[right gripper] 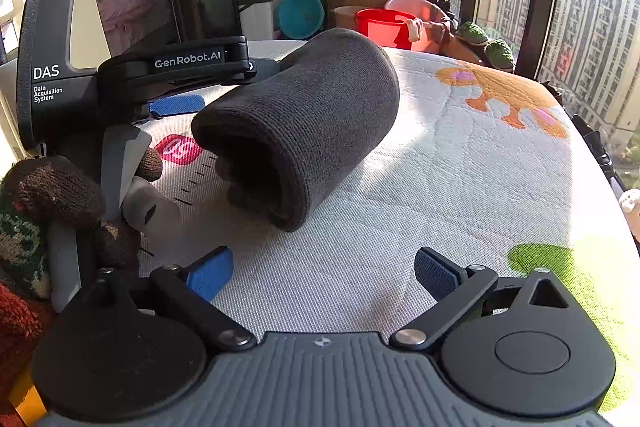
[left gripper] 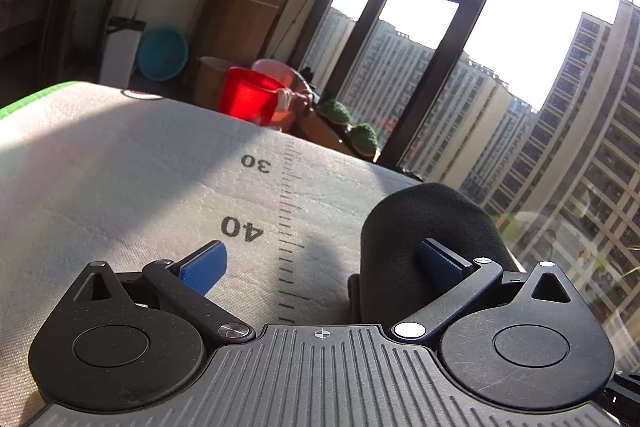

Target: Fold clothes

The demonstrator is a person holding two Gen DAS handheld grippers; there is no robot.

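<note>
Right wrist view: our right gripper [right gripper: 324,273] fingers wide apart, nothing between, clear of rolled grey garment [right gripper: 304,123]. Roll lies ahead, left of centre, on padded mat [right gripper: 420,187]; long axis runs away and rightward, open end toward us. Left gripper [right gripper: 208,83] beside roll's far left flank, fingers spread, gripping nothing; we judge left nearer.

Each camera sits low behind its own gripper, close over the mat [right gripper: 400,187]. Both face the window [left gripper: 500,67] and share the rolled dark cloth [right gripper: 304,123].
</note>
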